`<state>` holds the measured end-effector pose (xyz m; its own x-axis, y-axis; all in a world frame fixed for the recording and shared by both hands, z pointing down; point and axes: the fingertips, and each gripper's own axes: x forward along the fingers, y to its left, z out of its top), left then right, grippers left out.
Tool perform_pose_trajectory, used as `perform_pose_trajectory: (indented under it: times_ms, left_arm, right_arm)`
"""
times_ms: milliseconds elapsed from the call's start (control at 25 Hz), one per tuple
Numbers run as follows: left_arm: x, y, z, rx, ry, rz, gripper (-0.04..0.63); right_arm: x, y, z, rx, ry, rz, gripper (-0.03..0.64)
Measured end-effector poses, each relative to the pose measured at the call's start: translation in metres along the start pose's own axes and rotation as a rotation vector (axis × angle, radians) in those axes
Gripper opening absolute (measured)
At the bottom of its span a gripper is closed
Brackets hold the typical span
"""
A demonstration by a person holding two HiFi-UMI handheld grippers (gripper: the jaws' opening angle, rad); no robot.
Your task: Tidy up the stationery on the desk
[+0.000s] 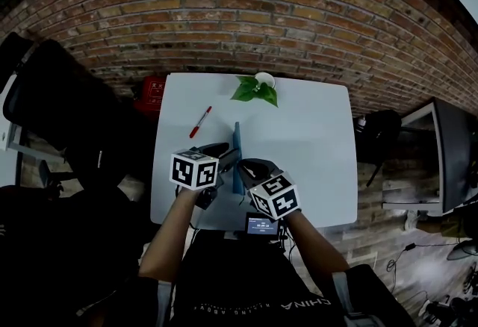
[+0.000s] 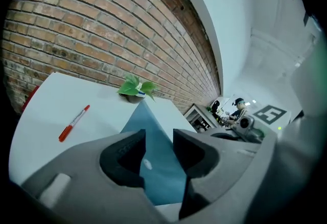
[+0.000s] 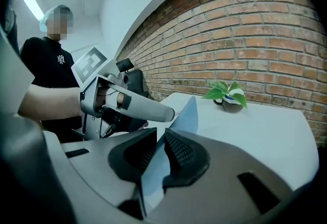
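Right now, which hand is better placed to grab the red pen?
Left. The red pen lies on the left side of the desk, nearer the left gripper, whose jaws stand open. The right gripper is shut on the blue folder, holding it upright.

Grey moulded-plastic left gripper (image 2: 159,136) and right gripper (image 3: 161,133), each with black ribbed pads. Each carries a white cube with black square markers (image 1: 194,169). The person wears a black short-sleeved top (image 1: 246,284) with white lettering across the front.
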<state>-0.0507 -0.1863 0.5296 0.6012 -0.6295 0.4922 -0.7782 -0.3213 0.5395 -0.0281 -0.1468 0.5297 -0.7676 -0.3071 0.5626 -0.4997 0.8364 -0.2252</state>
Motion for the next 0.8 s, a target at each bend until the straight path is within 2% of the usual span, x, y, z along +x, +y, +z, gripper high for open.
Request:
perform_pose_trajectory:
  times_ms: [480,800]
  left_arm:
    - [0.005,0.016,0.003,-0.045,0.125,0.064,0.166]
    - [0.009,0.026,-0.005,-0.079,0.160,0.106,0.156]
  right_arm:
    - [0.018,0.021,0.008,-0.054,-0.004,0.019,0.055]
    - [0.023,0.028,0.012,-0.061,-0.009,0.029,0.055]
